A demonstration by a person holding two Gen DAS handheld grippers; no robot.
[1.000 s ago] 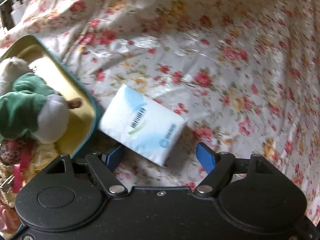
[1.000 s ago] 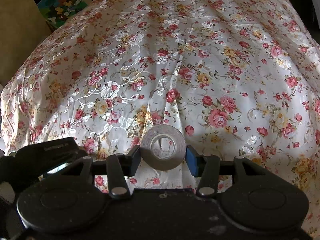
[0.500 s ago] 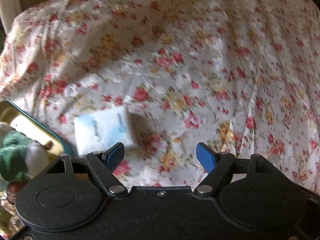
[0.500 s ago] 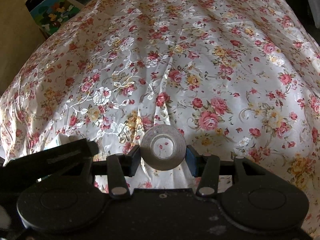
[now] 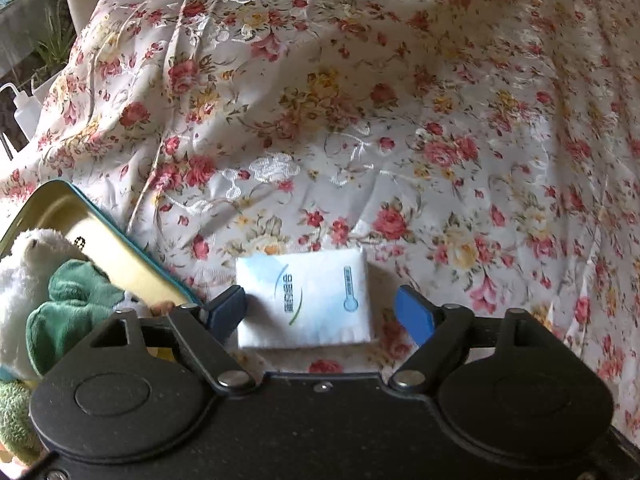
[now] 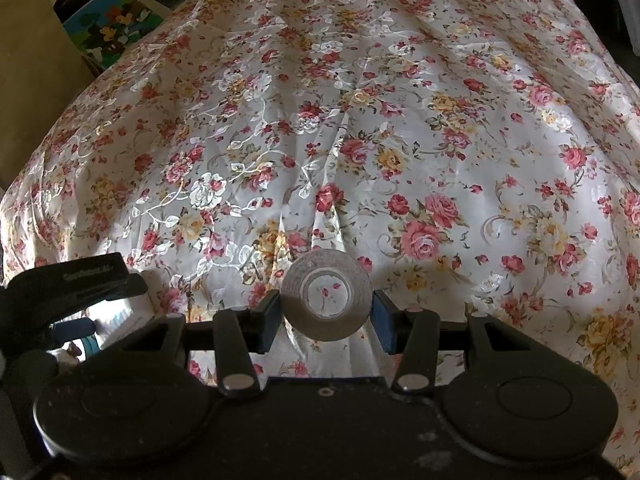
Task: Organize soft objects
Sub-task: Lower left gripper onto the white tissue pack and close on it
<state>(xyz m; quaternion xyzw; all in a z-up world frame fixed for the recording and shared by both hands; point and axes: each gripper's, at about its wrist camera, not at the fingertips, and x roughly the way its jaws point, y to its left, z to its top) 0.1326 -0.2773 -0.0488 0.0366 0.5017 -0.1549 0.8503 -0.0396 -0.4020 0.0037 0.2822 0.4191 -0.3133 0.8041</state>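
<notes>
A white and light-blue tissue pack point(image 5: 304, 300) lies flat on the floral cloth between the fingers of my left gripper point(image 5: 320, 312). Its jaws are opening, and a gap shows between the right pad and the pack. To the left stands an open tin point(image 5: 100, 236) with a teal rim and yellow inside, holding a white and green plush toy point(image 5: 68, 304). My right gripper point(image 6: 327, 314) is shut on a grey roll of tape point(image 6: 326, 276), held just above the cloth. The left gripper's body point(image 6: 72, 284) shows at the left edge of the right wrist view.
The floral cloth point(image 5: 400, 140) covers the whole surface in loose folds. A white squeeze bottle point(image 5: 24, 104) stands beyond its left edge. A colourful box point(image 6: 112, 28) sits past the cloth's far left corner in the right wrist view.
The left gripper swung away to the right, then came back, and the tissue pack now lies square between its fingers, which stand wider apart. The right gripper and its tape roll have not moved.
</notes>
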